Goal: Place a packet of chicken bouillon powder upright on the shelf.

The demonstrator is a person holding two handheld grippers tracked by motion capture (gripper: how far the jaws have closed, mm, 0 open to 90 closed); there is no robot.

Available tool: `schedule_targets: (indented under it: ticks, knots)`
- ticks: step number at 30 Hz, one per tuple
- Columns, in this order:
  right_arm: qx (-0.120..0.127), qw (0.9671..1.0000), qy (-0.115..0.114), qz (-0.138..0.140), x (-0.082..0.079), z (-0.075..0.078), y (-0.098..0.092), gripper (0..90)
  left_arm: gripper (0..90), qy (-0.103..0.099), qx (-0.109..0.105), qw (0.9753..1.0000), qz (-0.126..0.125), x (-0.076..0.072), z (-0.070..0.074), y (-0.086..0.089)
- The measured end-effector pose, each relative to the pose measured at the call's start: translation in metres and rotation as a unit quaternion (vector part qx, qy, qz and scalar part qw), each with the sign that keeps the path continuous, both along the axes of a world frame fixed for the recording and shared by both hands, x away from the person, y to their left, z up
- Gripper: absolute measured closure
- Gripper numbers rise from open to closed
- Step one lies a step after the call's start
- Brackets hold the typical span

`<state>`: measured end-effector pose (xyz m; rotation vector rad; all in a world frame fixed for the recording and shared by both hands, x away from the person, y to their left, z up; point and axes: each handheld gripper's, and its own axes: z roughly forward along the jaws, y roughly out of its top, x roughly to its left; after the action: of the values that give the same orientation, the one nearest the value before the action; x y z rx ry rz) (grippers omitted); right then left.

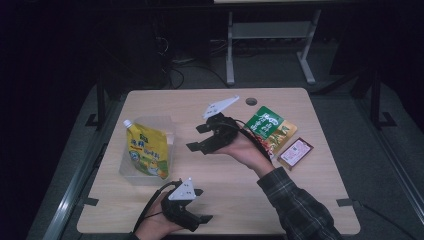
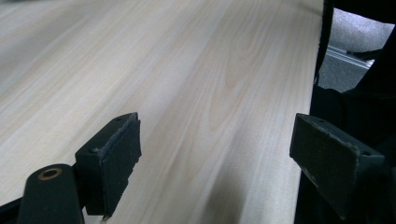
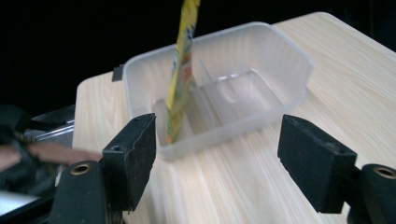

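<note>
Pouch: my yellow spouted plastic pouch (image 1: 146, 152) stands upright in the clear, thin-walled plastic tub (image 1: 167, 125), left side of the table.
Left gripper (image 1: 200, 205): I see matte black jaws spread wide, nothing between, near the front edge.
Right gripper (image 1: 199, 137): jaws gaping, empty, just beside the tub.
Packets: glossy green packet (image 1: 263, 121), flat maroon sachet (image 1: 295, 152).
Surface: pale wood-grain table (image 1: 240, 190).
Room: dark, grey floor.
</note>
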<state>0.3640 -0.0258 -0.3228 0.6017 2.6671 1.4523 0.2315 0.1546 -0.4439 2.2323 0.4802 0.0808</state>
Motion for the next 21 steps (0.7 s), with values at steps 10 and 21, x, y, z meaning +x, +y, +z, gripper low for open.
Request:
schedule_targets:
  ticks: [10,21]
  knots:
    - [-0.007,0.9996,-0.003,-0.026,-0.02,-0.016,-0.041,27.0,15.8,0.002,-0.004,0.9999,0.016,0.006,0.002,0.009]
    - [-0.022,0.998,0.002,-0.06,-0.049,-0.055,-0.081,25.5,16.2,0.006,-0.007,0.9998,0.016,0.01,0.003,0.015]
